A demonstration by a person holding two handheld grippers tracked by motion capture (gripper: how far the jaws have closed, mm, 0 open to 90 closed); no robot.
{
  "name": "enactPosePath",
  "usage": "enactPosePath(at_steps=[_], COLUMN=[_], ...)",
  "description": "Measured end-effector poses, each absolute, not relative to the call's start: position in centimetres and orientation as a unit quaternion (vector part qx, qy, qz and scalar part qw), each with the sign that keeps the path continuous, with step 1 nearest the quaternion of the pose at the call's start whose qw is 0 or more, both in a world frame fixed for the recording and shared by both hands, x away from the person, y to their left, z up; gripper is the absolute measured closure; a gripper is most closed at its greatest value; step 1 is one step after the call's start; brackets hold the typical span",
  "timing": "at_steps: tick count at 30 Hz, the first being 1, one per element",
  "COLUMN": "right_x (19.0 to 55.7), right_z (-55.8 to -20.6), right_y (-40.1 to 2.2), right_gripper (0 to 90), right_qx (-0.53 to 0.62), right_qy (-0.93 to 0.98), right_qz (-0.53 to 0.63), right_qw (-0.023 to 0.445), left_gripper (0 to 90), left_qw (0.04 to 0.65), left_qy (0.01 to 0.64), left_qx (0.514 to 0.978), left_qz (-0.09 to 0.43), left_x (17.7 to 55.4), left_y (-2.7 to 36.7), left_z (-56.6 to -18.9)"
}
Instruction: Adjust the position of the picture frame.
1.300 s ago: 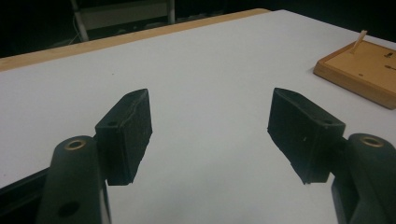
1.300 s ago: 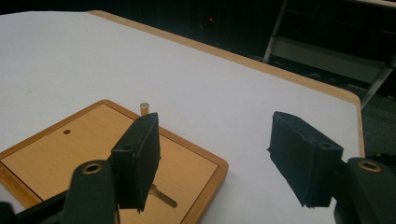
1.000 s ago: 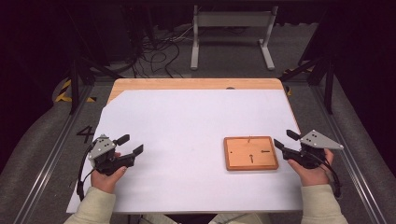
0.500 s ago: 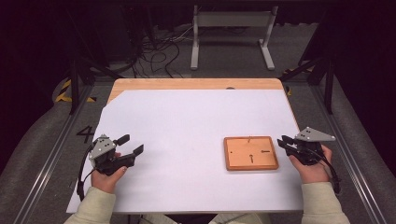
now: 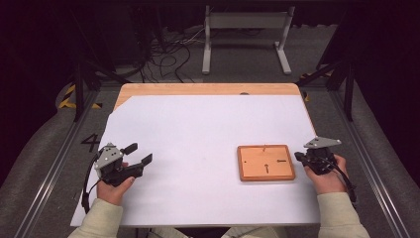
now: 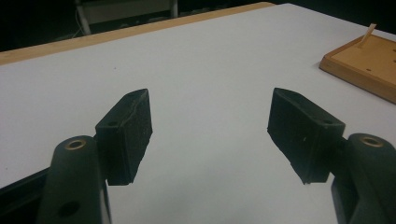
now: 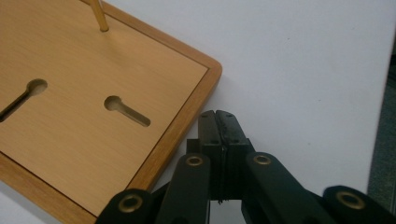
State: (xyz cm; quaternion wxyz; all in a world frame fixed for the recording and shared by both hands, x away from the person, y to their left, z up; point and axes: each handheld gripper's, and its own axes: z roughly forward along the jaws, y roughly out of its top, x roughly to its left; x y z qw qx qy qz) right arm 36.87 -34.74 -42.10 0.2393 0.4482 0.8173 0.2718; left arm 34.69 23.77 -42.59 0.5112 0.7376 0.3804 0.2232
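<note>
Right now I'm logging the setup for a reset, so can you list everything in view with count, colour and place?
wooden board: one, tan, table's right side, two keyhole slots
thin peg: one, brass-coloured, upright at the board's far edge
white sheet: one, covering the table
table: one, wood edge at the far side
metal stand: one, grey, floor beyond the table
left tool: black, jaws open, empty
right tool: black, jaws together, beside the board's corner

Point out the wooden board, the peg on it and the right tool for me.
Board point(image 5: 257, 168): high view, bare top face.
Peg point(image 7: 99, 15): right gripper view, its shaft.
Right tool point(image 7: 217, 116): right gripper view, tips of the shut jaws.
</note>
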Motion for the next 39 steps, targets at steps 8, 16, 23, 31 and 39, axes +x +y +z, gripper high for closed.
enactPosePath(at_steps=[8,16,23,31,39], right_x=[37.1,37.2,37.1,37.1,37.8], right_z=[-42.8,-42.8,-42.9,-43.4,-43.4], right_y=[-34.1,-34.4,-34.6,-32.0,-27.8], right_gripper=[90.0,90.0,90.0,90.0,90.0], right_qx=[0.448,0.47,0.488,0.458,0.417], right_qy=[0.833,0.822,0.809,0.82,0.843], right_qz=[0.247,0.264,0.278,0.312,0.314], right_qw=[0.208,0.186,0.173,0.141,0.133], left_gripper=[30.9,30.9,30.9,30.9,30.9], left_qw=[0.511,0.508,0.507,0.508,0.509], left_qy=[0.382,0.38,0.377,0.374,0.374], left_qx=[0.738,0.741,0.743,0.744,0.744], left_qz=[0.222,0.22,0.219,0.219,0.218], left_x=[34.7,34.8,35.0,35.1,35.1], left_y=[23.8,23.4,23.2,23.0,23.0], left_z=[-42.6,-42.7,-42.8,-42.7,-42.8])
